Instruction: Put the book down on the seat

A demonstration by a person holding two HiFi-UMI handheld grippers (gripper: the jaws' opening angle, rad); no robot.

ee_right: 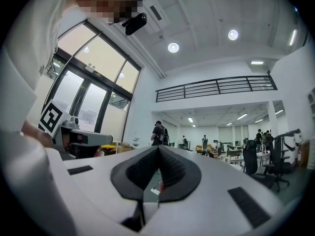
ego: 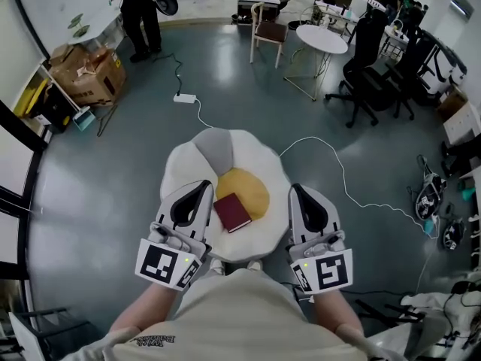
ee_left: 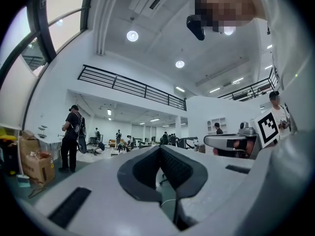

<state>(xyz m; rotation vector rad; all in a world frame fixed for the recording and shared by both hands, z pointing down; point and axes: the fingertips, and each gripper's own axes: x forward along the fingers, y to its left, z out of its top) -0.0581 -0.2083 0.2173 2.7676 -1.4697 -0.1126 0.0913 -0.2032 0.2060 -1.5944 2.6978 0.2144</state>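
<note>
The dark red book (ego: 232,212) lies flat on the seat (ego: 179,168), a round white cushion shaped like a fried egg, with its upper corner overlapping the 7 o'clock edge of the yellow centre pad (ego: 249,186); no gripper touches it. The left gripper (ego: 204,184) hangs just beside the book at its 9 o'clock, over the seat's rim. In the left gripper view its (ee_left: 160,149) jaw tips meet with nothing between them. The right gripper (ego: 295,187) hangs at the book's 3 o'clock, a little farther off, at the seat's right edge. In the right gripper view its (ee_right: 158,149) jaws are likewise pressed together and empty. A grey patch (ego: 214,147) sits at 12 o'clock on the seat. On the grey floor, a white cable (ego: 342,177) runs from the seat toward 3 o'clock, and a power strip (ego: 185,98) lies toward 11 o'clock. Farther out are cardboard boxes (ego: 90,74) at 10 o'clock, a person standing (ego: 141,12) at 11 o'clock, a wooden chair (ego: 269,28) at 12 o'clock, and a round white table (ego: 322,39) and black office chairs (ego: 370,70) at 1 to 2 o'clock.
</note>
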